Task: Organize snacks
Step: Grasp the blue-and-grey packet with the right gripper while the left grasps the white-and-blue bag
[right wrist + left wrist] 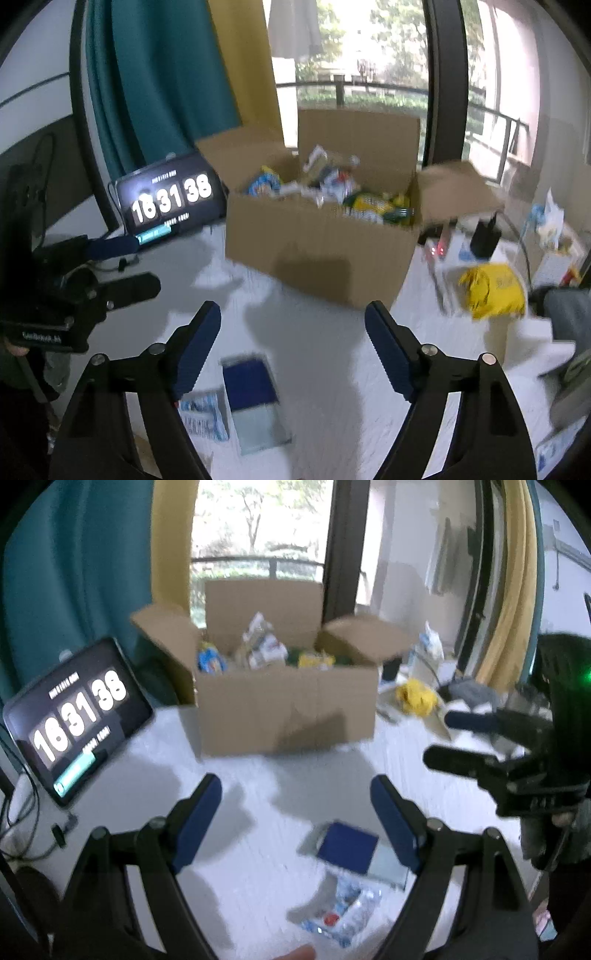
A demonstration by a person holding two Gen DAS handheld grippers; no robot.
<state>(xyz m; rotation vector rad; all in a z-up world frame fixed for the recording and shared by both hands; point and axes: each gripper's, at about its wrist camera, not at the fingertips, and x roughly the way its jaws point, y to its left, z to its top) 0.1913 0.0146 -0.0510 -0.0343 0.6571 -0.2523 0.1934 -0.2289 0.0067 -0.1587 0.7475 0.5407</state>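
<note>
An open cardboard box (284,712) (321,258) stands on the white table with several snack packets inside. Nearer to me a dark blue and silver packet (347,845) (251,380) lies flat. A blue and white wrapped snack (343,915) (203,413) lies beside it. My left gripper (295,786) (146,264) hovers open over the table, short of the box, with nothing between its fingers. My right gripper (291,310) (439,738) is open and empty too, above the flat packets. A yellow packet (415,696) (491,291) lies right of the box.
A tablet showing a clock (74,716) (170,199) leans at the left with cables beside it. Small boxes, a black charger (484,236) and other clutter crowd the table right of the box. Curtains and a window stand behind.
</note>
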